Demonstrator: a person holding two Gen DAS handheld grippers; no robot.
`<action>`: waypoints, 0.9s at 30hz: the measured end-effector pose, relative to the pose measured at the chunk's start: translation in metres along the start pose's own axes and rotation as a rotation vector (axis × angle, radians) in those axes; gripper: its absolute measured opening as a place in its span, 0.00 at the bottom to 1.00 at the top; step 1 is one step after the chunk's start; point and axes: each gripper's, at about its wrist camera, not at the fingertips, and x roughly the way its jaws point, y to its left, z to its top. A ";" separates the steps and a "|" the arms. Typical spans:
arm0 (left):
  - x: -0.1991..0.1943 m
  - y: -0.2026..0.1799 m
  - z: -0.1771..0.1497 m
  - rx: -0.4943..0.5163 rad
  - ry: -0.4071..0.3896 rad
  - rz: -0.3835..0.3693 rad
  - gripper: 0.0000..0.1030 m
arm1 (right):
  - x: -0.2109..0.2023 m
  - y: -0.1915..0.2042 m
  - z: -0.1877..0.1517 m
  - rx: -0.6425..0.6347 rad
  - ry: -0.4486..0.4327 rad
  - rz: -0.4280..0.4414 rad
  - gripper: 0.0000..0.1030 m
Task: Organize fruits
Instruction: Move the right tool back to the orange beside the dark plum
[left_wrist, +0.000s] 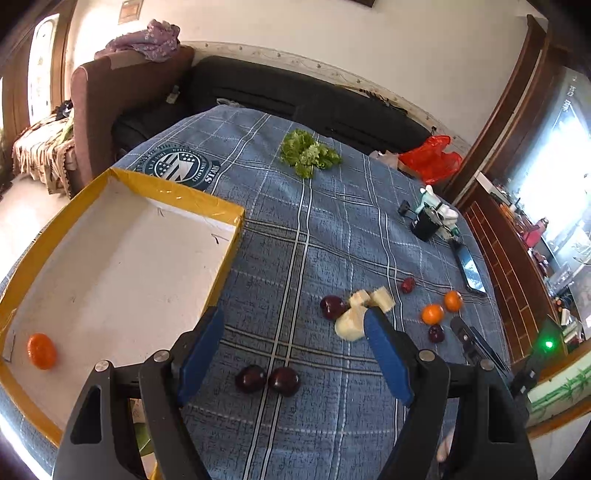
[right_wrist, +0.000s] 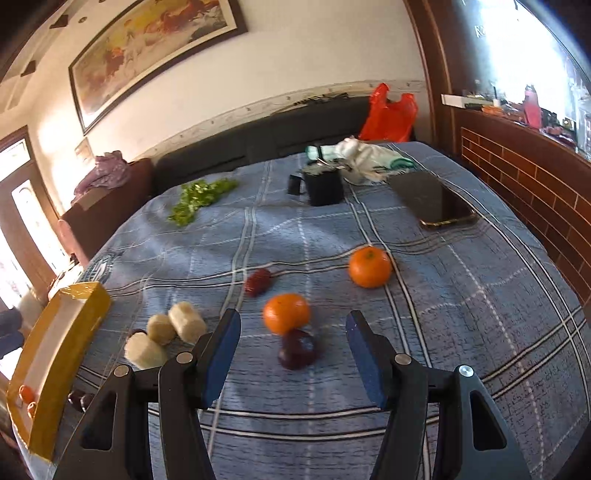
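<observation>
Two dark plums (left_wrist: 267, 380) lie touching each other low in the left wrist view, on the blue plaid cloth (left_wrist: 332, 240), between the spread blue pads of the left gripper (left_wrist: 295, 328) — its jaws stand wide apart with nothing in them. One orange (left_wrist: 41, 350) sits at the lower left inside the yellow-rimmed tray (left_wrist: 177, 192), whose white floor fills the left of that frame. Right of centre a third plum (left_wrist: 331, 307) touches a cluster of three pale peeled chunks (left_wrist: 364, 314); further right are a small red fruit (left_wrist: 407, 285), two oranges (left_wrist: 441, 308) just beside each other and another plum (left_wrist: 436, 333).

In the right wrist view, the right gripper (right_wrist: 293, 341) is also parted and holds nothing; between its pads, at lower centre, a plum (right_wrist: 298, 349) lies touching an orange (right_wrist: 286, 313) just above it. A second orange (right_wrist: 369, 266) is up and to the right, well apart, and the small red fruit (right_wrist: 258, 282) lies left of centre. The pale chunks (right_wrist: 166, 338) are at the lower left, near the tray (right_wrist: 59, 347) on the left edge.

Towards the top of the frame lie green leaves (right_wrist: 199, 199), a black cup (right_wrist: 324, 184), a crumpled white cloth (right_wrist: 369, 158) and a phone (right_wrist: 434, 201) — behind them a red plastic bag (right_wrist: 389, 114).
</observation>
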 end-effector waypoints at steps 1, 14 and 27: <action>-0.004 0.002 -0.001 0.006 -0.002 0.004 0.75 | 0.001 -0.002 0.000 0.005 0.003 -0.002 0.62; -0.066 0.020 -0.029 -0.079 -0.103 -0.004 0.75 | 0.012 -0.004 0.000 0.007 0.041 -0.013 0.62; -0.096 0.002 -0.044 -0.045 -0.158 -0.025 0.76 | 0.017 -0.004 -0.001 0.011 0.063 -0.023 0.64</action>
